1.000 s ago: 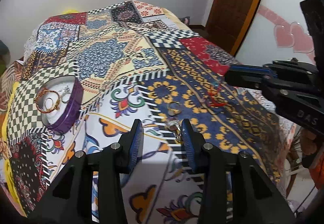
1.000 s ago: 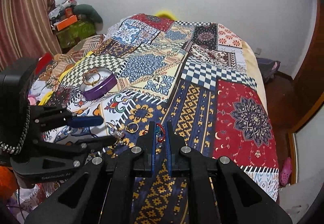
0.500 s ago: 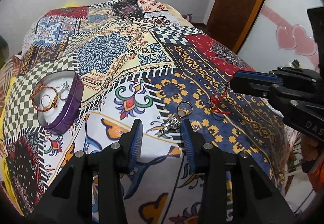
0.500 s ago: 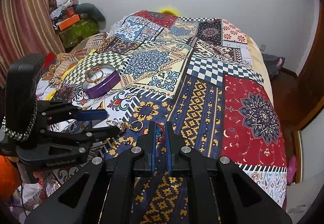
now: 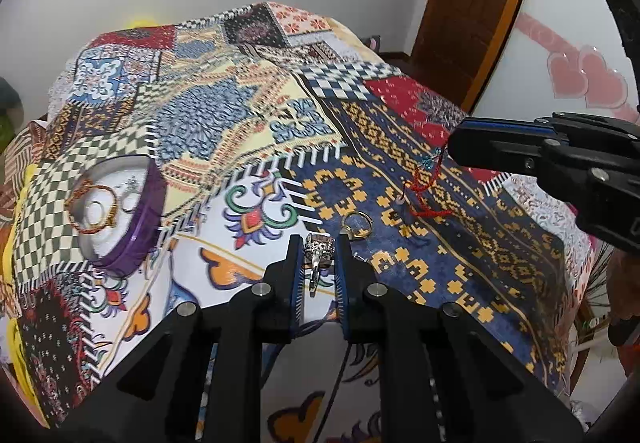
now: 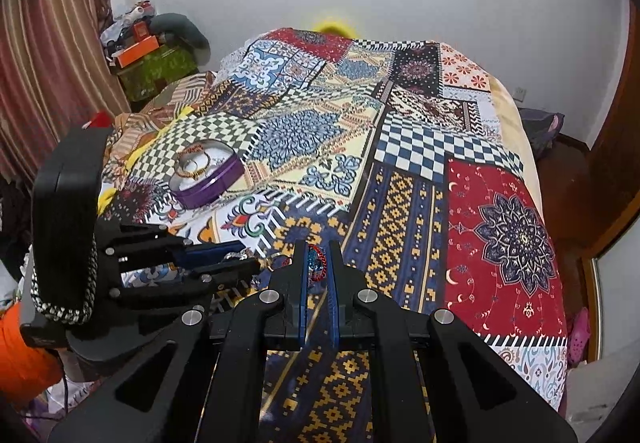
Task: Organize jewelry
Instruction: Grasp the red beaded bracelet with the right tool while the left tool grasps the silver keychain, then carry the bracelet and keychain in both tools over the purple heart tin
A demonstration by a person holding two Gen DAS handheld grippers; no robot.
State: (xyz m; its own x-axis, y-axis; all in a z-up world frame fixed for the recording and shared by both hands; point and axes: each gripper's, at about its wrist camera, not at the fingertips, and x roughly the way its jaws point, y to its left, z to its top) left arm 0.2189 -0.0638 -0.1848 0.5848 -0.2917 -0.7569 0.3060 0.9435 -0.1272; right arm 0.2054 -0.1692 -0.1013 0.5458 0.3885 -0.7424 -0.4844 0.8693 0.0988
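Seen from the left wrist, the left gripper (image 5: 319, 263) pinches one silver ring (image 5: 319, 249) just above the bed (image 5: 460, 263); one gold ring (image 5: 357, 223) lies loose beside it. One purple tin (image 5: 138, 219) holds one gold bangle (image 5: 92, 205) and perhaps two smaller pieces.

From the right wrist, the right gripper (image 6: 317, 263) pinches one red cord bracelet (image 6: 318, 263). Task partway: three items remain outside the tin.

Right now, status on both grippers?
Left gripper shut on silver ring. Right gripper shut on red bracelet. Purple tin open, path clear.
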